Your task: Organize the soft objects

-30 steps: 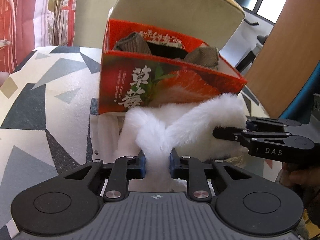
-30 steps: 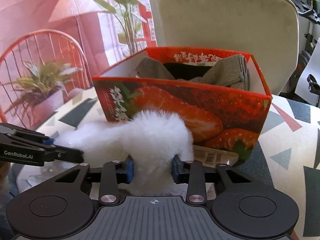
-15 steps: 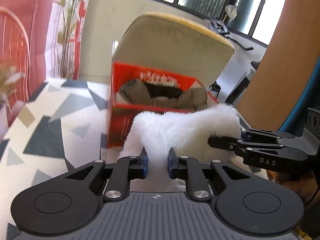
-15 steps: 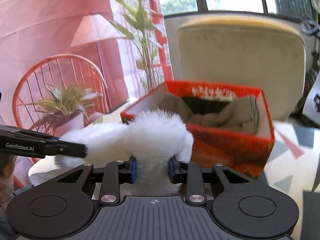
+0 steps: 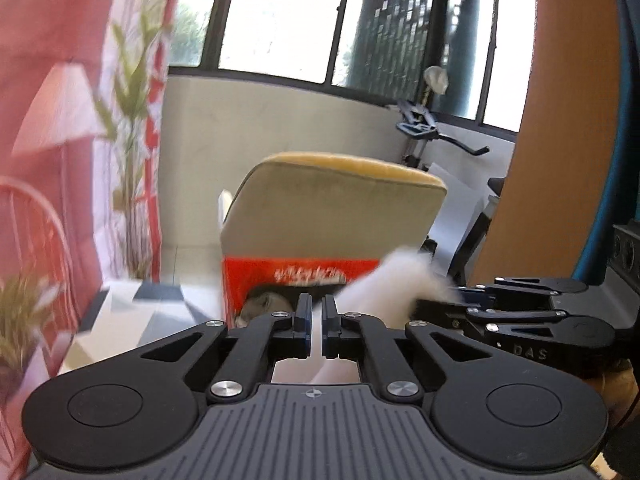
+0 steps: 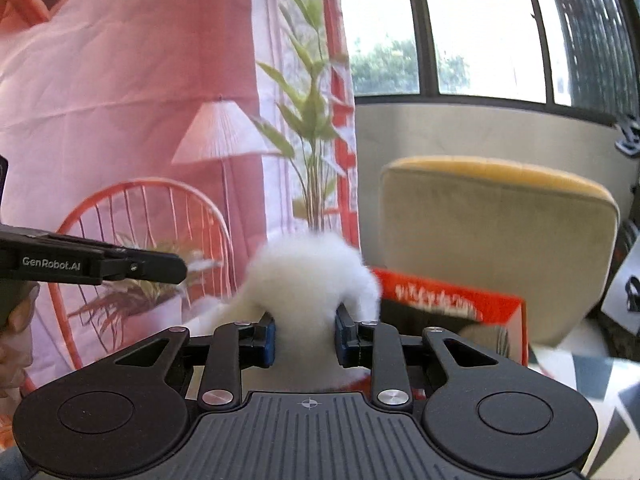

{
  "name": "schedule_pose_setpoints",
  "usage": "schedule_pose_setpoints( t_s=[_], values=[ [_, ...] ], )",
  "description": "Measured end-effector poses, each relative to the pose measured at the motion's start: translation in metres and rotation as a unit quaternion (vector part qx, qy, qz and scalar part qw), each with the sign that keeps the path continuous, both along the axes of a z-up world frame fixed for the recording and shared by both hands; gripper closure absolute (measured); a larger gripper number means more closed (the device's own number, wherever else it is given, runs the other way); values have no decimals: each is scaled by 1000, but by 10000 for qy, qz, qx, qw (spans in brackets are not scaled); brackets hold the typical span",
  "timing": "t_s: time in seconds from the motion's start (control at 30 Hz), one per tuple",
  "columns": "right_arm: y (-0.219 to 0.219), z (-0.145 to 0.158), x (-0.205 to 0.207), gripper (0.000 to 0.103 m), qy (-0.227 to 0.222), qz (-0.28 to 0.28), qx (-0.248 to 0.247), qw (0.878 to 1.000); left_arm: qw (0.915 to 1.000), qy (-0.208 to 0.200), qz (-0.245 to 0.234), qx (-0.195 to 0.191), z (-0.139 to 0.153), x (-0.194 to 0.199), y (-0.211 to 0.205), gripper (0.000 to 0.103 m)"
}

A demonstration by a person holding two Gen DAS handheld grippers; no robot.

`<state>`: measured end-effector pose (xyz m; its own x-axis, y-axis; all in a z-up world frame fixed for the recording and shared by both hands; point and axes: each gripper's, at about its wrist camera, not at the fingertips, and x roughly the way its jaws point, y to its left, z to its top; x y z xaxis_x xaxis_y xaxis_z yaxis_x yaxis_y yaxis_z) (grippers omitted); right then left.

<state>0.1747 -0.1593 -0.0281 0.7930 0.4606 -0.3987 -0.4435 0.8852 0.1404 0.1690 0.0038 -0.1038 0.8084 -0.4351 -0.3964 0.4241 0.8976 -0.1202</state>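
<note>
A white fluffy soft item [image 6: 308,280] is clamped between the pads of my right gripper [image 6: 305,338] and held up in the air. It also shows in the left wrist view [image 5: 384,288], hanging from the right gripper [image 5: 436,304]. My left gripper [image 5: 315,326] has its jaws nearly together, with a strip of white fabric [image 5: 316,354] in the narrow gap. The red strawberry box [image 5: 296,284] holds brown soft pieces [image 5: 264,306] and stands just behind and below; it also shows in the right wrist view [image 6: 452,308].
A beige cushioned chair back [image 5: 336,216] stands behind the box. The patterned tablecloth [image 5: 132,316] lies at lower left. A pink curtain [image 6: 120,112] with a lamp and plant print hangs to the left. An exercise bike [image 5: 432,136] stands far right.
Both grippers have risen with the white item, so the box now sits low in both views. The left jaws have closed further and much less fluff shows between them.
</note>
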Motion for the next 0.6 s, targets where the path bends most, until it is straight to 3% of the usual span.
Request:
schedule_pose_setpoints(
  t_s=[0.03,0.07,0.17,0.33,0.37,0.4,0.43,0.47,0.5,0.6],
  values=[
    [0,4,2,100,-37,-20,4,10000,10000,33,-25,15,-2,4,-3,97],
    [1,6,6,103,-49,-90,-82,9999,9999,121,-8,-17,-7,8,-3,97],
    [2,-2,20,103,167,-165,-256,9994,9979,597,87,-223,-36,27,-3,97],
    [1,-48,35,103,837,-253,-497,9949,9887,1412,146,-485,-92,41,2,93],
    [0,-57,36,102,932,-277,-560,9937,9862,1561,138,-535,-101,41,5,89],
    [-2,-65,37,100,1015,-309,-607,9925,9837,1687,135,-603,-110,41,7,72],
    [-4,-73,37,97,1119,-307,-592,9915,9819,1764,114,-682,-117,41,10,46],
    [-8,-80,37,90,1224,-320,-558,9904,9808,1804,91,-738,-123,41,13,36],
    [-11,-87,34,86,1278,-311,-530,9899,9803,1812,53,-781,-127,40,16,29],
    [-24,-108,25,70,1391,-394,-526,9881,9778,1994,19,-639,-141,48,10,29]
  ],
)
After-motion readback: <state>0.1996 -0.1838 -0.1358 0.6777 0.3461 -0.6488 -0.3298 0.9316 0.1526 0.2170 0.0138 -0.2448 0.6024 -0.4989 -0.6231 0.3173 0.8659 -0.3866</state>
